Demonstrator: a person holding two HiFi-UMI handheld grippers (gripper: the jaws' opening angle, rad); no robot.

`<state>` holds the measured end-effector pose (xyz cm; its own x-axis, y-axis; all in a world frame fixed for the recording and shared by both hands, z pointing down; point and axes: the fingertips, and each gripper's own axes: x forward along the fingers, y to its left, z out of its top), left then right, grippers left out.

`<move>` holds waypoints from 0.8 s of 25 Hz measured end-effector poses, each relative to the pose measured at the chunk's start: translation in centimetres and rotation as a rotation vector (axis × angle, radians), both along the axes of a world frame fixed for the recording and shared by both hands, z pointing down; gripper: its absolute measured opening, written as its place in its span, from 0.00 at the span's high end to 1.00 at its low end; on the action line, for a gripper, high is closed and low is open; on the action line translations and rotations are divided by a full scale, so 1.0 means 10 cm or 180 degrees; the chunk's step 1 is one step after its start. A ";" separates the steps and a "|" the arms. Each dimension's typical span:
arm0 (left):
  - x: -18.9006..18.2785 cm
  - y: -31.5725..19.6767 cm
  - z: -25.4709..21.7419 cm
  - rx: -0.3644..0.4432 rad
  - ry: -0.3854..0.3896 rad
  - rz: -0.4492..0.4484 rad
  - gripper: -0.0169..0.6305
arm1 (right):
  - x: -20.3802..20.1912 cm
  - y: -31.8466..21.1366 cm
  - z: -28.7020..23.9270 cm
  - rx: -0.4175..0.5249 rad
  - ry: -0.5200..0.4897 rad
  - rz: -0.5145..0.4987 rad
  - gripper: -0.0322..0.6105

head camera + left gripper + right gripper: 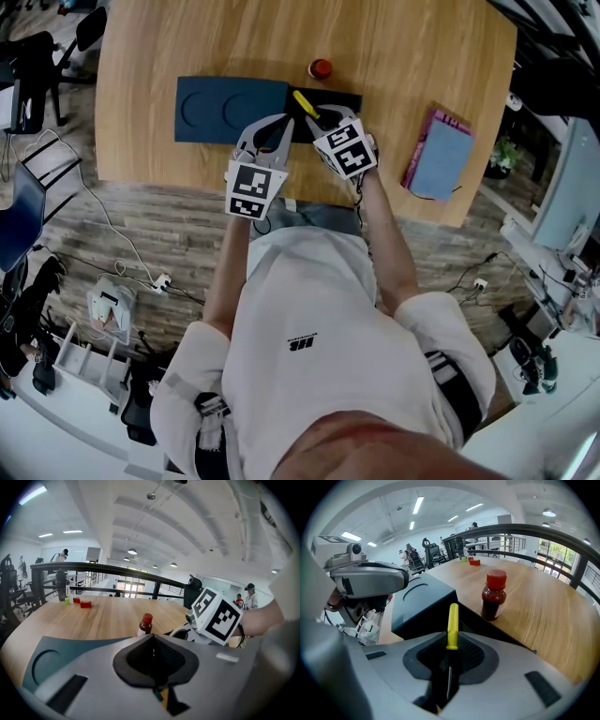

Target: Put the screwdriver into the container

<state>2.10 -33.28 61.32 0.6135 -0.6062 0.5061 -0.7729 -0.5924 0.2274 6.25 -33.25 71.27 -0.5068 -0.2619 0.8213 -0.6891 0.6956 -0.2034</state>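
Observation:
A screwdriver with a yellow handle [305, 103] [453, 625] stands between the pads of my right gripper [321, 118] [450, 645], which is shut on it, handle pointing away. It hangs over the near edge of the dark blue container [230, 108] [423, 598], by its black open section [339, 97]. My left gripper [272, 129] [153, 654] is close beside it on the left, over the container's front edge, pads together with nothing between them. The right gripper's marker cube [216, 616] shows in the left gripper view.
A small red-capped bottle [320, 67] [146, 624] [493, 595] stands just behind the container. A purple-edged blue notebook [439, 155] lies at the table's right. Small red blocks [85, 604] sit far across the wooden table [403, 56].

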 end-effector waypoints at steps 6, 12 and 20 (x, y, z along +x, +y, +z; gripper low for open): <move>-0.06 0.00 0.03 -0.0022 -0.0005 -0.0039 0.96 | -0.08 -0.01 0.07 -0.0045 0.0024 -0.0037 0.84; -0.07 0.00 0.05 -0.0035 -0.0015 -0.0058 0.96 | -0.09 0.00 0.16 -0.0091 0.0062 -0.0039 0.84; -0.12 0.02 0.07 -0.0052 -0.0033 -0.0077 0.96 | -0.14 0.01 0.25 -0.0095 0.0085 -0.0042 0.84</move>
